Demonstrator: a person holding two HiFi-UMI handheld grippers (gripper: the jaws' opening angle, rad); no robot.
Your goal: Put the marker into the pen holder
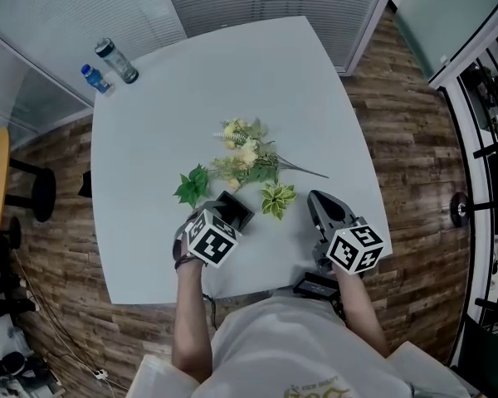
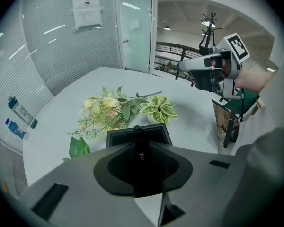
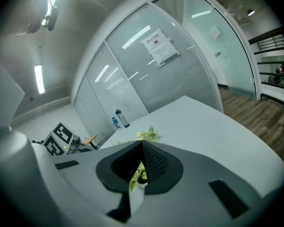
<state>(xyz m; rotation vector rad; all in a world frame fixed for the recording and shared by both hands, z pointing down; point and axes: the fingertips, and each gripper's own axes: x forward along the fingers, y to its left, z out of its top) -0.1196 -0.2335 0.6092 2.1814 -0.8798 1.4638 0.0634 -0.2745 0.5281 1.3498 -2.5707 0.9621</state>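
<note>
A black square pen holder (image 1: pixel 239 207) stands on the white table (image 1: pixel 149 156), near its front edge. My left gripper (image 1: pixel 218 216) sits just behind the holder, shut on a black marker (image 2: pixel 138 148). In the left gripper view the marker's tip points over the holder's open top (image 2: pixel 117 137), between the gripper's closed jaws (image 2: pixel 141 144). Whether the tip is inside the holder I cannot tell. My right gripper (image 1: pixel 317 197) hovers to the right of the holder, shut, with nothing between its jaws (image 3: pixel 142 144). The left gripper view also catches it (image 2: pixel 182 66).
A bunch of artificial flowers (image 1: pixel 245 156) lies mid-table just beyond the holder. A small variegated plant (image 1: pixel 277 199) is to the holder's right and a loose green leaf (image 1: pixel 192 186) to its left. Two bottles (image 1: pixel 116 60) stand at the far left corner.
</note>
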